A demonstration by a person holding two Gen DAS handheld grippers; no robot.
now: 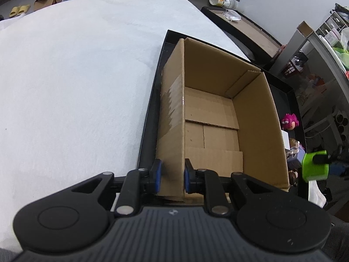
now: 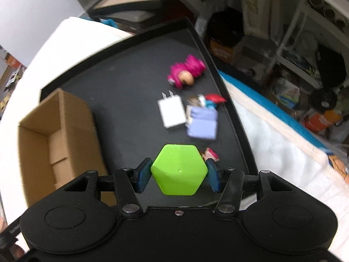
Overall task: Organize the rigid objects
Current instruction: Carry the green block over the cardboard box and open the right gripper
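The left gripper (image 1: 172, 175) is closed on the near left wall of an open cardboard box (image 1: 218, 118), one blue pad outside the wall and one inside, both pressed against the card. The box stands upright in a black tray (image 1: 152, 100) that lies on a white cloth-covered surface (image 1: 76, 76). Its inside holds only its own folded bottom flaps, and a strip of clear tape shines on the outer face of the gripped wall. No print can be read on the box.

The right gripper (image 2: 178, 175) holds a bright green hexagonal piece (image 2: 179, 170) between its two blue pads, which press on opposite sides of it; the jaws stand partly open around that width. The piece hangs above the tray's dark floor, to the right of the box (in the left wrist view it shows beyond the box's right wall).

On the tray beyond it lie a white plug adapter (image 2: 172, 114) with its two prongs pointing away, a pale purple block figure (image 2: 202, 124) touching the adapter's right side, a magenta spiky toy (image 2: 186, 73) farther off, and a small pink-topped figure (image 2: 210, 154) just beside the right pad. The right wrist view is blurred, so any marks on these toys cannot be read.
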